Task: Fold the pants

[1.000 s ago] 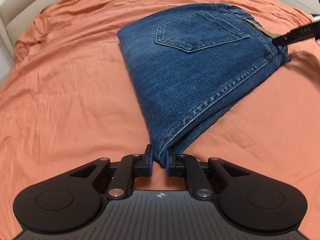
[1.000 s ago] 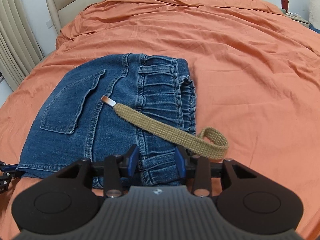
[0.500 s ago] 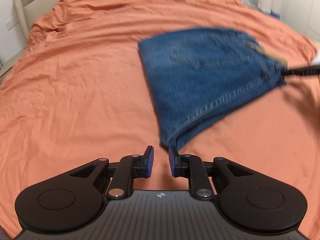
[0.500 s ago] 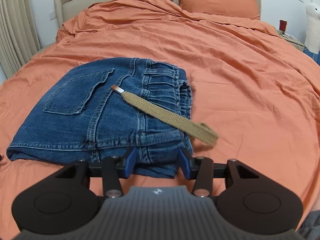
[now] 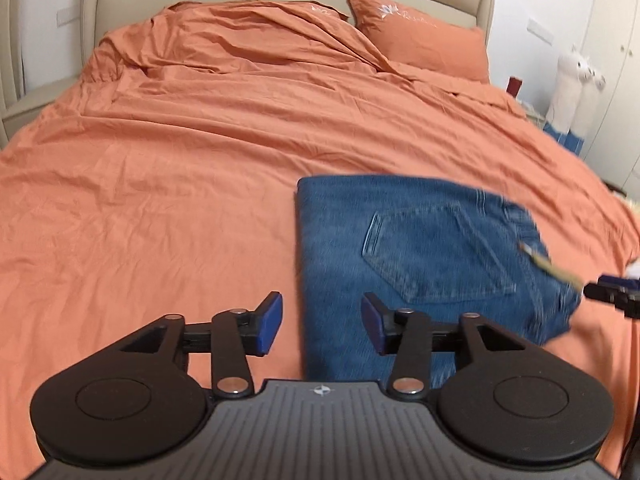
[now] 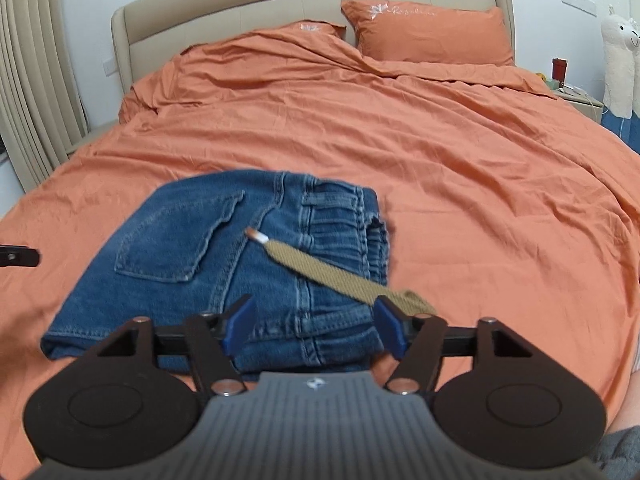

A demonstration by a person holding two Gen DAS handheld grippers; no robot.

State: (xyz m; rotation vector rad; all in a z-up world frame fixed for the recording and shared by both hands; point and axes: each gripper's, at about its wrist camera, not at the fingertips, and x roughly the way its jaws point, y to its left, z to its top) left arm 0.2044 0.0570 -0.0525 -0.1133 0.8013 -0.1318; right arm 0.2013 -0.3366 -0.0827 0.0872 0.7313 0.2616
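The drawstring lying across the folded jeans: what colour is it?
Khaki tan drawstring with a pale tip, clearest in the right wrist view.

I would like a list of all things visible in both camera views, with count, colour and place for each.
jeans: 1, blue, folded on the duvet, near edge
belt: 1, tan, across the jeans' waistband
duvet: 1, orange, covering the bed
pillows: 2, orange, at the headboard
headboard: 1, beige, far end
plush toy: 1, white, right of bed
curtain: 1, beige, left
left gripper: 1, black, blue pads, open
right gripper: 1, black, blue pads, open
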